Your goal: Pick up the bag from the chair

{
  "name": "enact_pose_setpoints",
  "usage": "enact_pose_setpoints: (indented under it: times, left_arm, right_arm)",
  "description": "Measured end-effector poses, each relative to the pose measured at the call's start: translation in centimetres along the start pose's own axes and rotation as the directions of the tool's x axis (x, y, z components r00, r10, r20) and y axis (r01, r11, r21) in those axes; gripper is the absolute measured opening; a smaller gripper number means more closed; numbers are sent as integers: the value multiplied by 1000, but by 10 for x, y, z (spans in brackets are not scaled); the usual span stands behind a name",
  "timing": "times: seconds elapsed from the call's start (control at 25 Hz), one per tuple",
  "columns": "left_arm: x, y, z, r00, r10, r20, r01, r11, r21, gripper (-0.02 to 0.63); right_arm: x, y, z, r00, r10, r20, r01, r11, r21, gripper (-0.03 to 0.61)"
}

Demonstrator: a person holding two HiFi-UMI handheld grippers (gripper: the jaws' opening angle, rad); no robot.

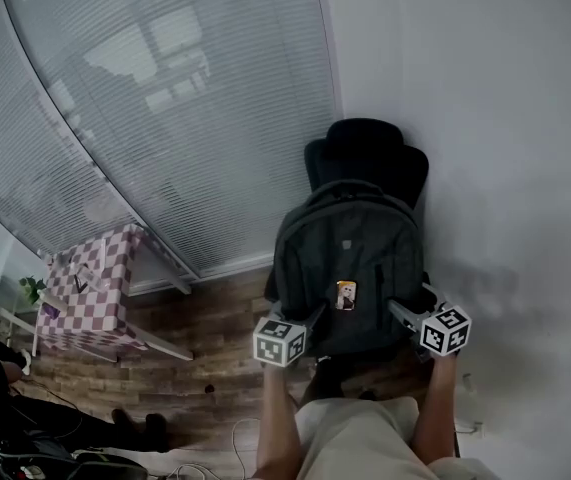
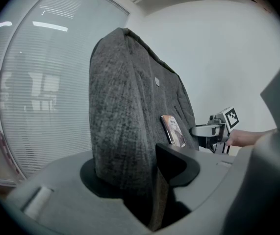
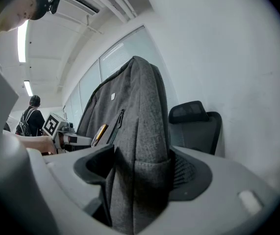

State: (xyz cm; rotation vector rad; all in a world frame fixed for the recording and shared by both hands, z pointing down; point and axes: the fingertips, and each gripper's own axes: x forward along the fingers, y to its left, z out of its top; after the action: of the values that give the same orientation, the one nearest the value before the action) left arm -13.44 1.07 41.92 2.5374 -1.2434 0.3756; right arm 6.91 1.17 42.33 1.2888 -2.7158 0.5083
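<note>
A dark grey backpack (image 1: 350, 253) stands upright in front of a black office chair (image 1: 365, 153), hiding the seat. A small yellow tag (image 1: 345, 295) hangs on its front. My left gripper (image 1: 317, 313) clamps the bag's left side and my right gripper (image 1: 397, 311) clamps its right side, both low down. In the left gripper view the bag's fabric (image 2: 130, 106) fills the gap of the left gripper (image 2: 135, 175), with the right gripper (image 2: 213, 131) beyond. In the right gripper view the bag (image 3: 135, 131) sits pinched in the right gripper (image 3: 144, 173), and the chair back (image 3: 198, 126) shows behind.
A glass wall with blinds (image 1: 165, 118) runs along the left and a white wall stands right of the chair. A small table with a pink checked cloth (image 1: 90, 288) stands at the left on the wooden floor. Cables (image 1: 25, 448) lie at bottom left. A person (image 3: 29, 114) stands far back.
</note>
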Motion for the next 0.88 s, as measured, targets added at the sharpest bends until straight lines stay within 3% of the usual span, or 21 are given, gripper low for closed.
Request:
enact_pose_setpoints:
  times: [0.88]
  left_arm:
    - [2, -2, -5, 999, 39, -2, -39, 999, -5, 221]
  right_arm:
    - [2, -4, 0, 1000, 24, 9, -24, 999, -35, 333]
